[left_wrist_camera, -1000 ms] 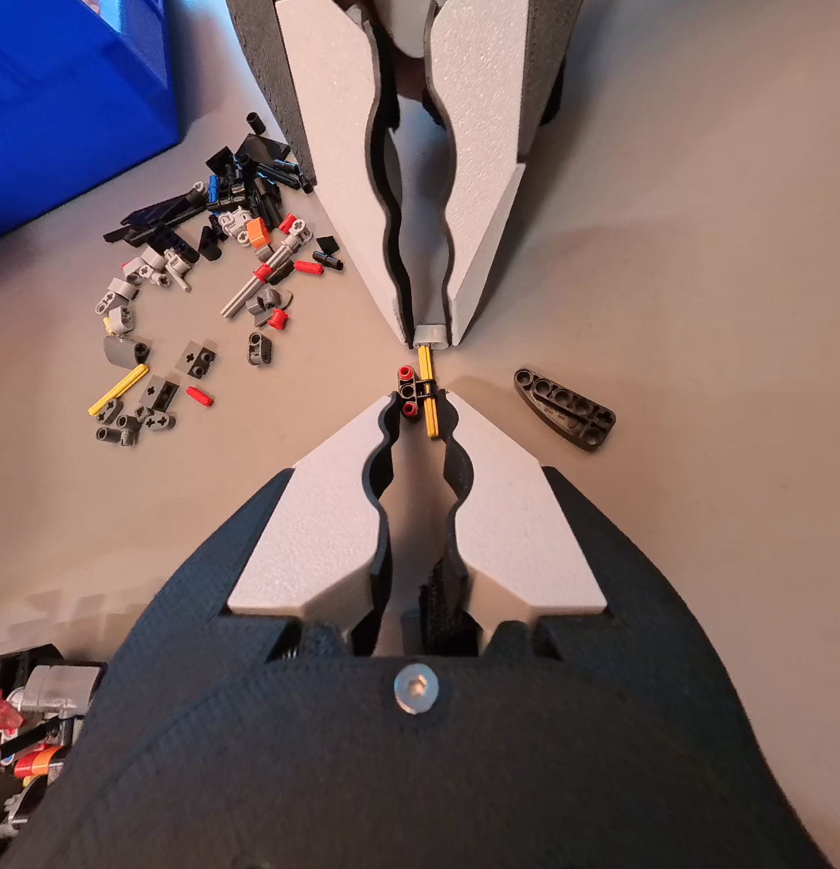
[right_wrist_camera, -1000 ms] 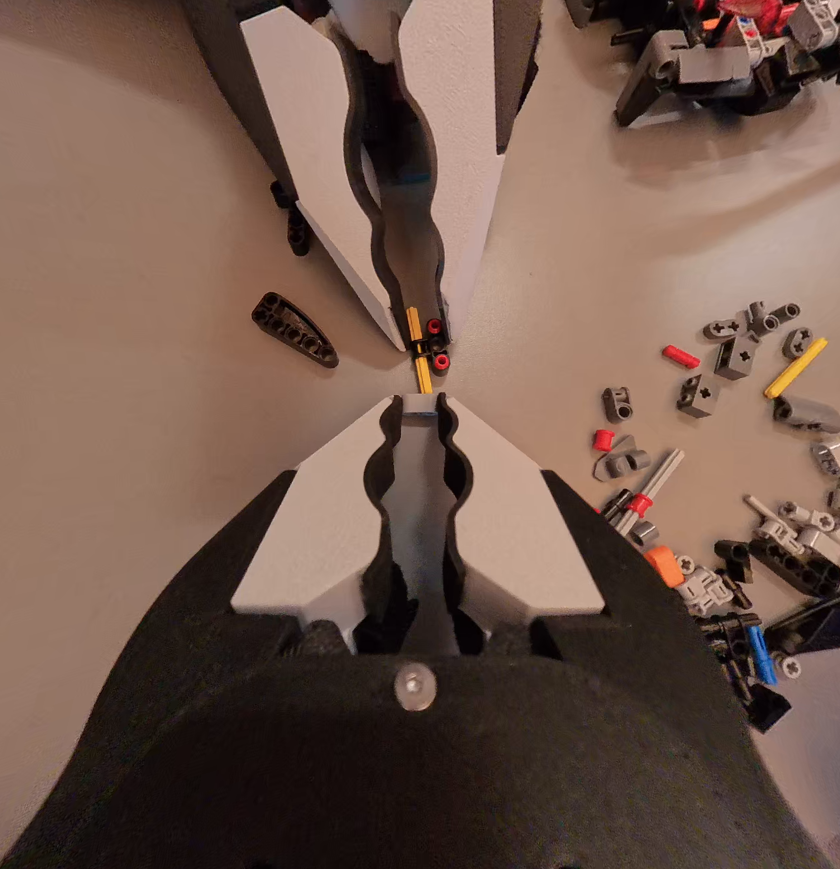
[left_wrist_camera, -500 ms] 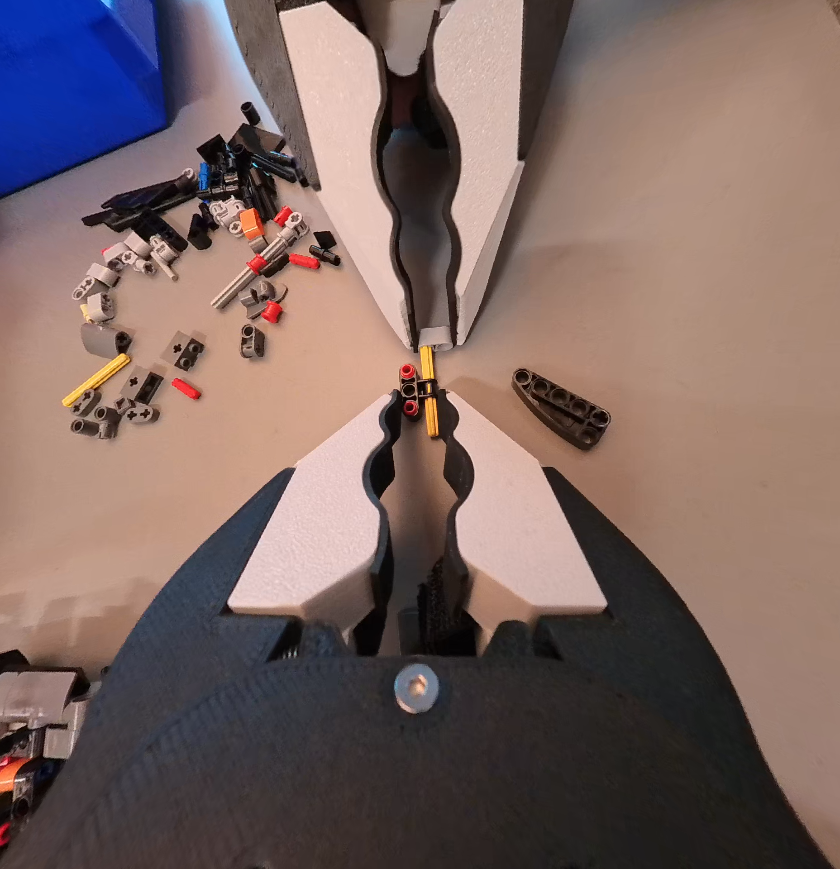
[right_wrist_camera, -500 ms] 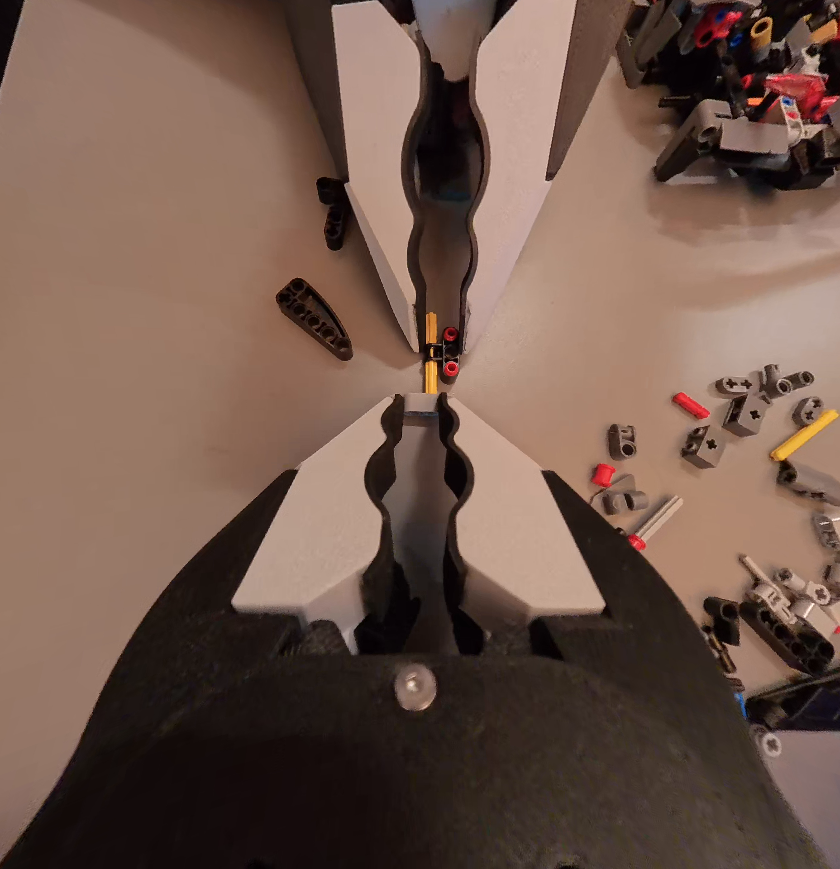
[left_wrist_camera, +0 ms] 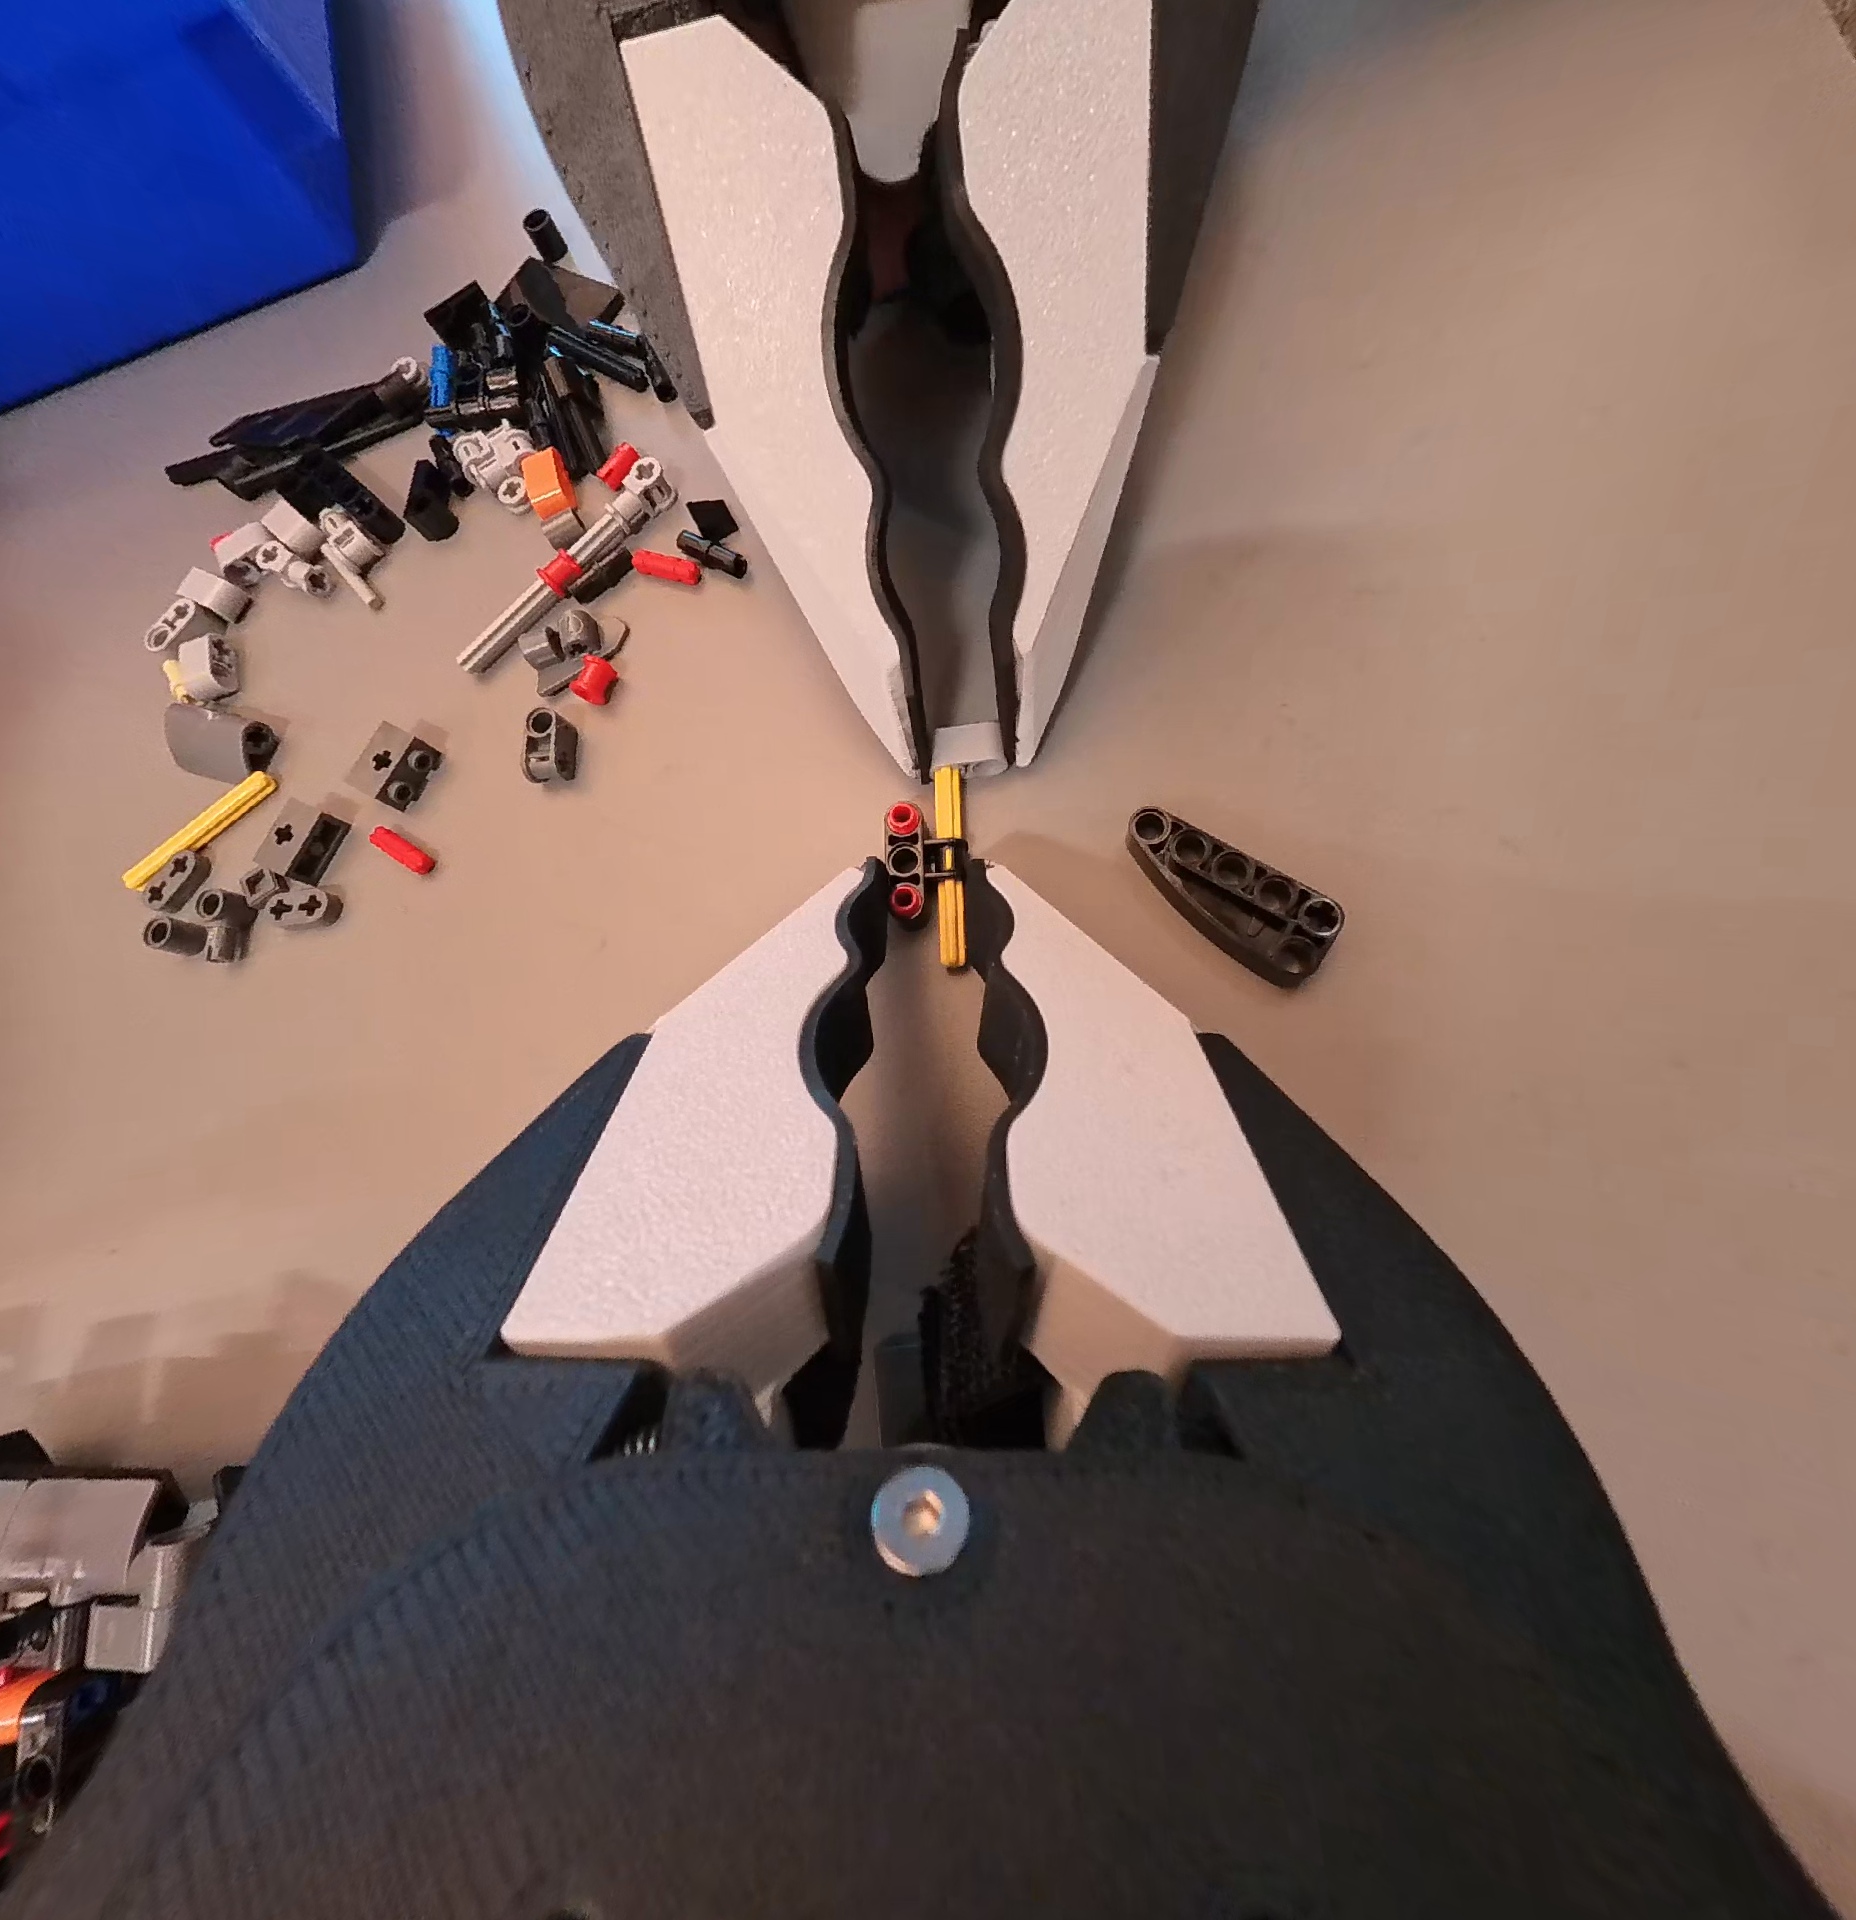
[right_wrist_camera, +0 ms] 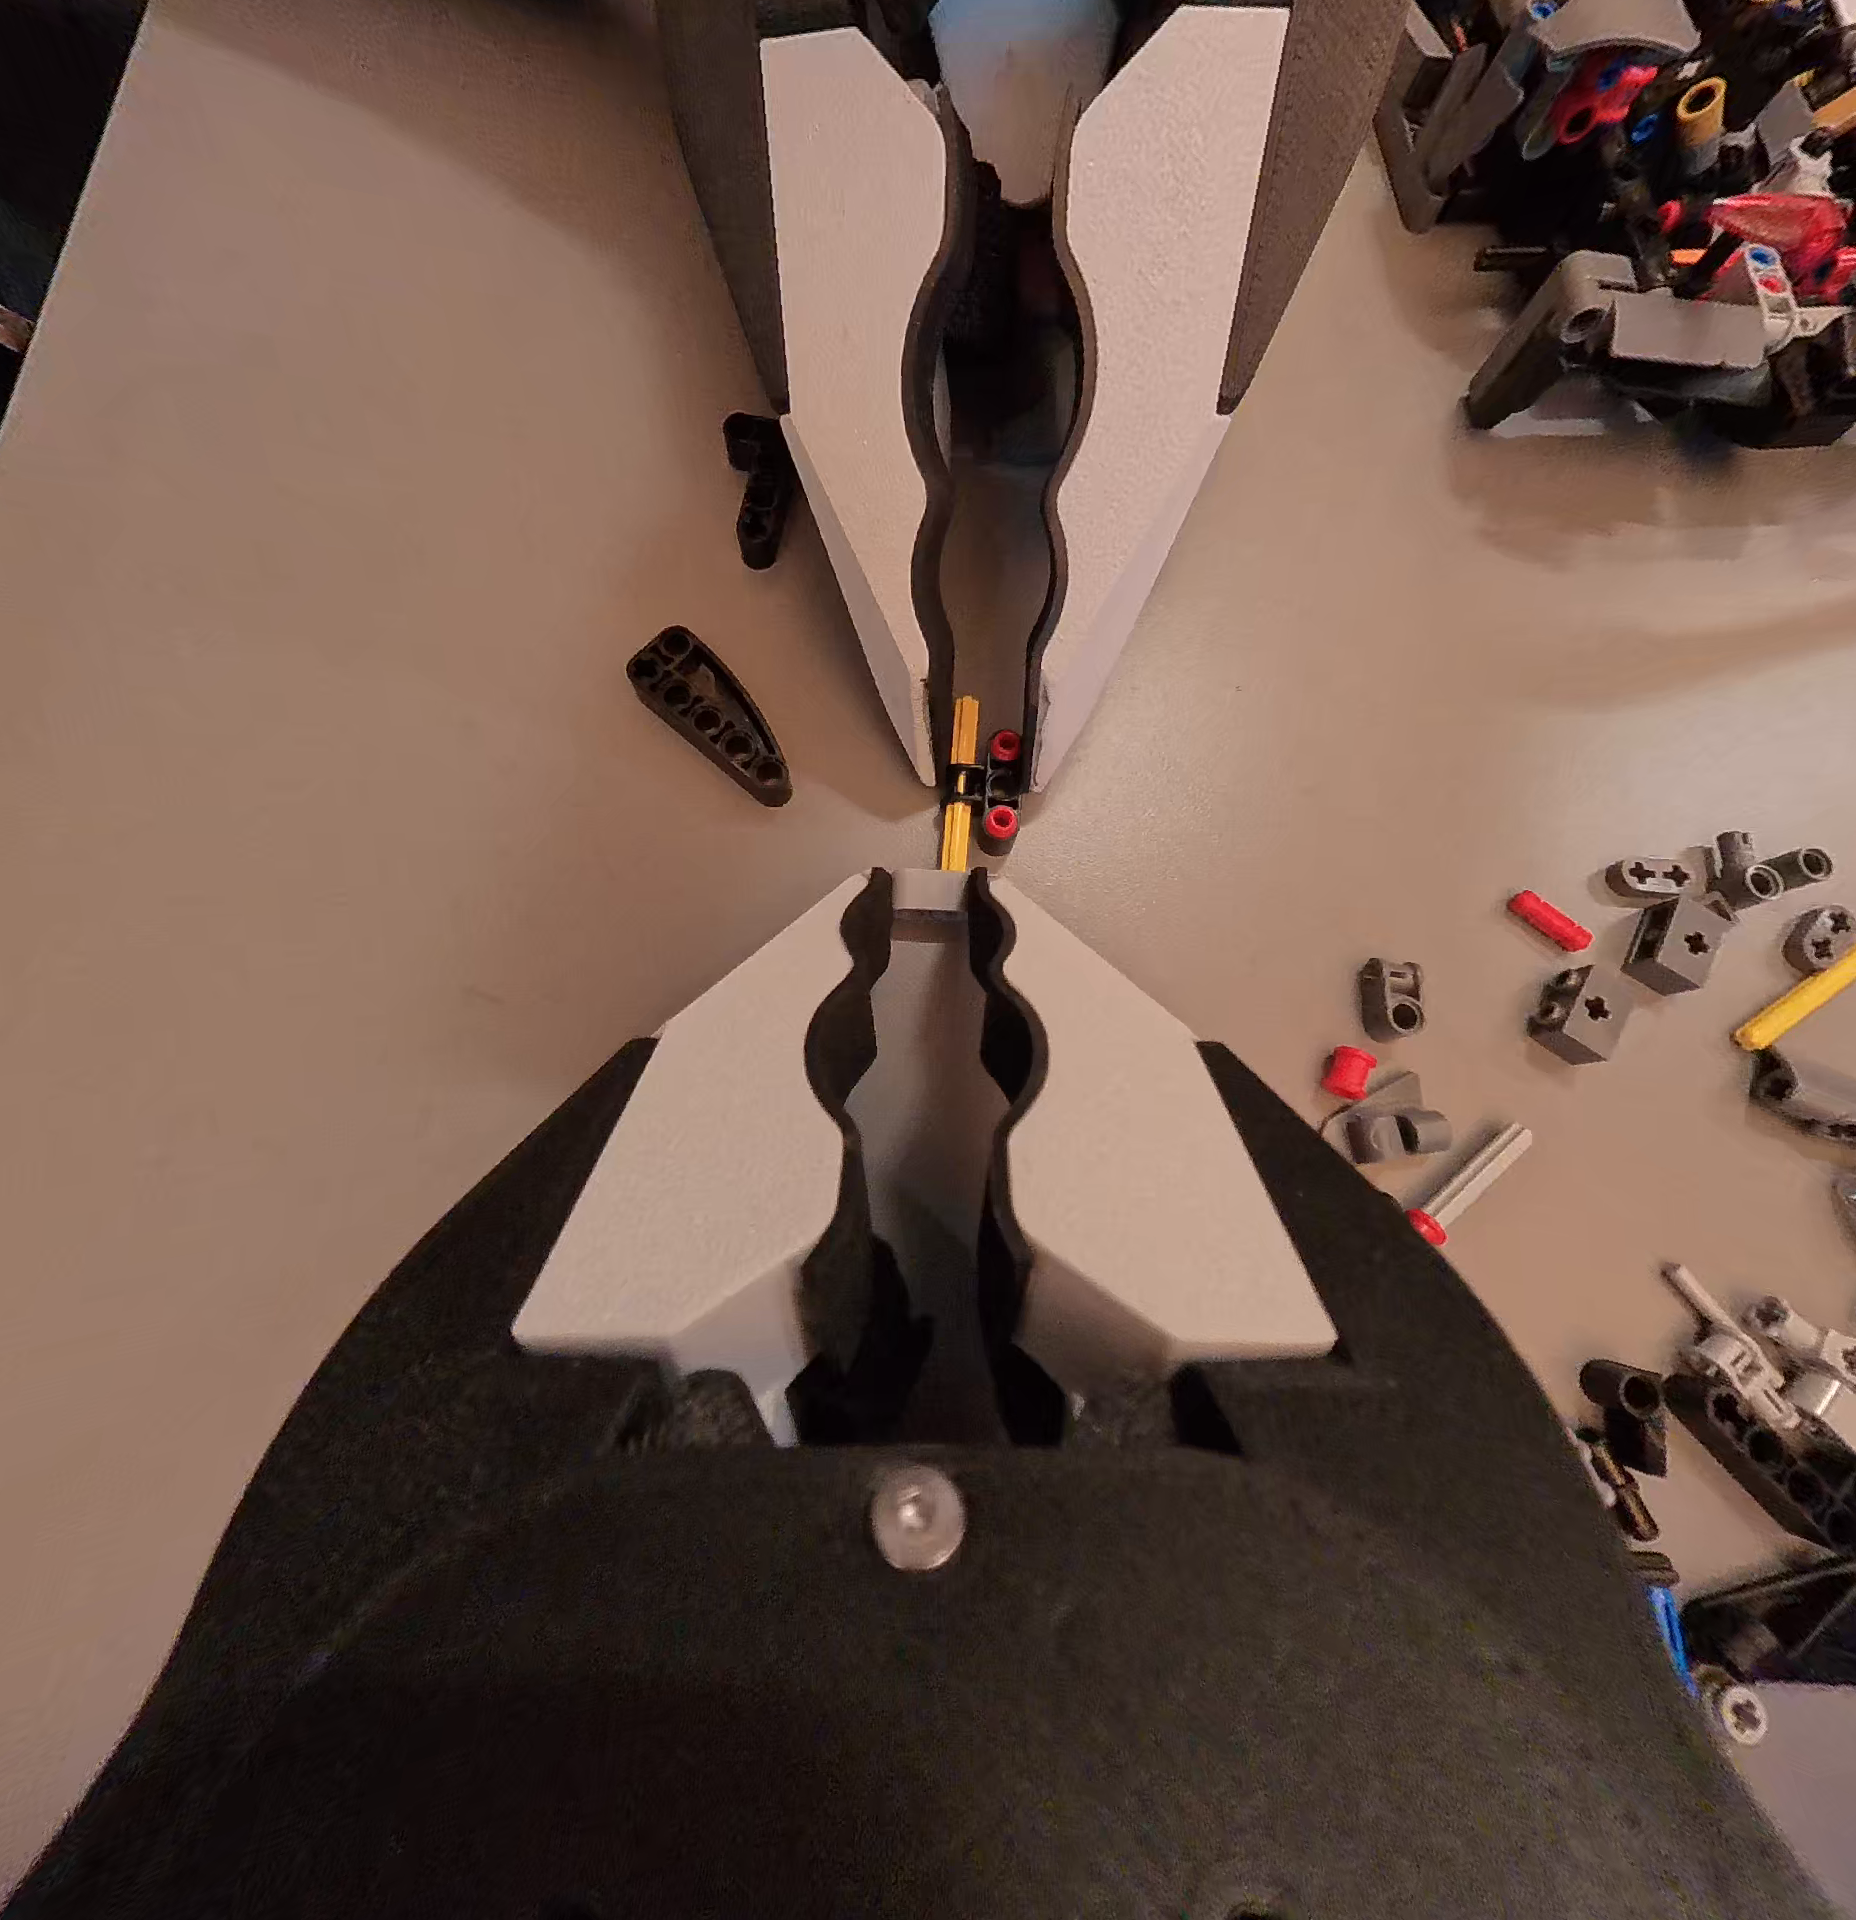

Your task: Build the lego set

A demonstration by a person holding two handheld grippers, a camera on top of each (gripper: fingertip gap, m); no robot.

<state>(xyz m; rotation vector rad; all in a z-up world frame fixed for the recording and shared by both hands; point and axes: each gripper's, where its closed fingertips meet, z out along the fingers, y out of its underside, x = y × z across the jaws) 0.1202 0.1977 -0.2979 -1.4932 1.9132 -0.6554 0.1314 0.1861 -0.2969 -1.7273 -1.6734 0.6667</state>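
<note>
My left gripper [left_wrist_camera: 926,883] is shut on a small assembly: a black connector [left_wrist_camera: 905,857] with two red pins, clipped onto a yellow axle [left_wrist_camera: 947,883]. My right gripper [left_wrist_camera: 968,764] faces it tip to tip and is shut on a light grey piece [left_wrist_camera: 968,743]. The far end of the axle meets that grey piece. In the right wrist view my right gripper [right_wrist_camera: 929,883] holds the grey piece [right_wrist_camera: 929,891]. The left gripper [right_wrist_camera: 984,779] holds the axle [right_wrist_camera: 960,769] and connector [right_wrist_camera: 1000,779] just beyond it. Both hover over the beige table.
A black curved beam with holes [left_wrist_camera: 1236,894] lies on the table beside the tips, and shows too in the right wrist view [right_wrist_camera: 708,715]. A pile of loose parts [left_wrist_camera: 436,582] [right_wrist_camera: 1682,987], a blue box [left_wrist_camera: 145,177], a partly built model [right_wrist_camera: 1682,208] and a small black beam [right_wrist_camera: 758,488] lie around. The tips of both grippers are at nearly the same place. The partly built model [right_wrist_camera: 1682,208] is about equally far from each gripper, around 20 centimeters.
Both grippers have stayed tip to tip with the axle end at the grey piece. The right gripper has swung, so the left one now stands straight ahead of it instead of tilted.
</note>
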